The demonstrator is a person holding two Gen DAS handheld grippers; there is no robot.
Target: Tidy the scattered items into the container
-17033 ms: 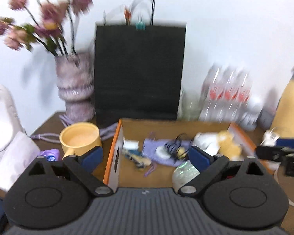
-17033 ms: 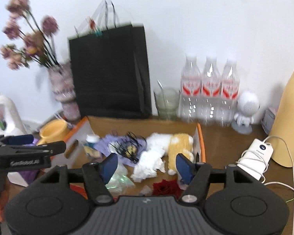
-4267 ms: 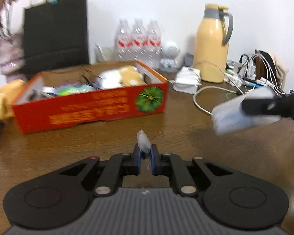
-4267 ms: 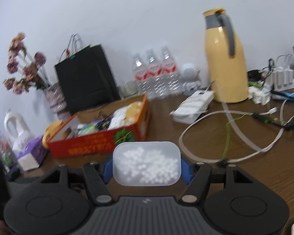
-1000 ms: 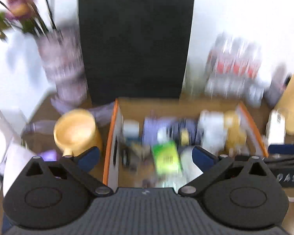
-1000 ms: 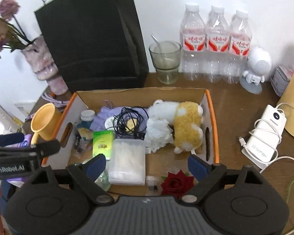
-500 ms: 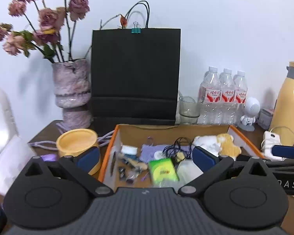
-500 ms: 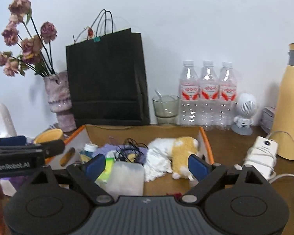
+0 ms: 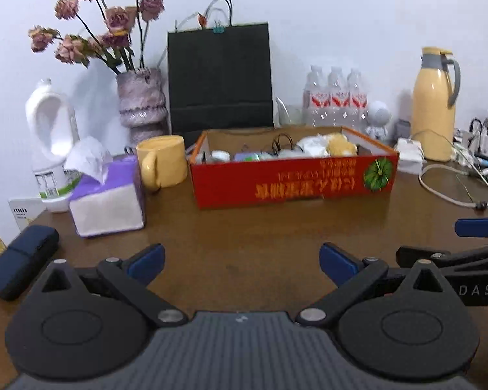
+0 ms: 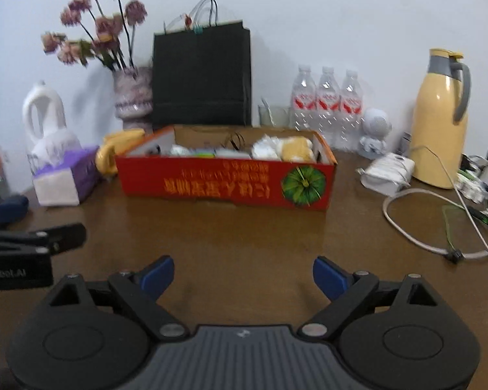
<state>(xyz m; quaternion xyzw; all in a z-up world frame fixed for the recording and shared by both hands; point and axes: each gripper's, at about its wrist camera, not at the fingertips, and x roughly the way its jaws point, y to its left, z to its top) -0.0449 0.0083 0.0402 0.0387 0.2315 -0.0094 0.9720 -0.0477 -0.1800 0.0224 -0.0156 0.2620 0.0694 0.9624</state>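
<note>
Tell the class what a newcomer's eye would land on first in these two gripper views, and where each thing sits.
The red cardboard box, full of small items, sits mid-table and draws the eye first. Behind it against the wall stands a black paper bag, with a vase of dried pink flowers to its left and a yellow thermos jug far right. Both the left gripper and right gripper hang open and empty in front.

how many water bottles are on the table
3. They stand upright in a row against the back wall, behind the red box, between the glass and the small white robot figure: left bottle, middle bottle, right bottle. None seems hidden behind them.
</note>
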